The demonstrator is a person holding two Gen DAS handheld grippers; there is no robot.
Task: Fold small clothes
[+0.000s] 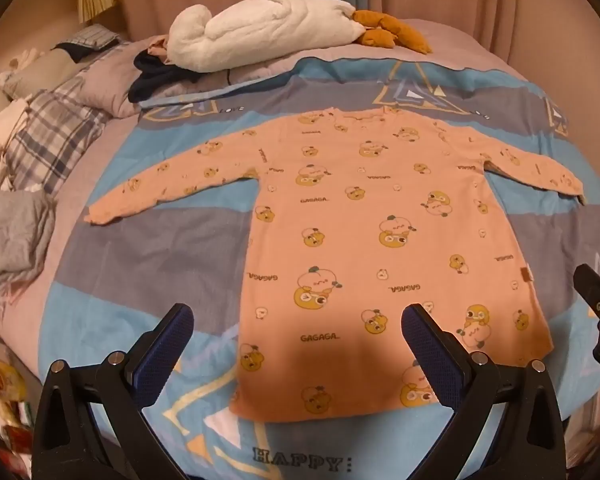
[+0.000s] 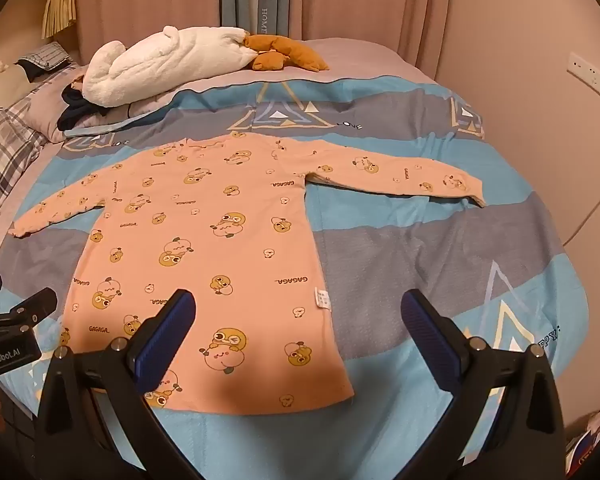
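- Shirt [image 1: 364, 248], pink with a duck print, lies flat and unfolded on the blue-grey bedspread [image 1: 148, 256], sleeves spread.
- Left claw [image 1: 296, 344] gapes wide over the shirt's hem, holding nothing.
- Right claw [image 2: 298, 332] likewise, over its other hem corner.
- Beyond the shirt's collar lies a white plush toy [image 1: 256, 28].

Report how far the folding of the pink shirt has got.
Done: the pink shirt lies spread flat on the blue bedcover, both sleeves out to the sides. In hand: nothing; the left tool and right tool both hover open above the hem, gripping no fabric. Left: every fold; no sleeve or side is turned in yet.
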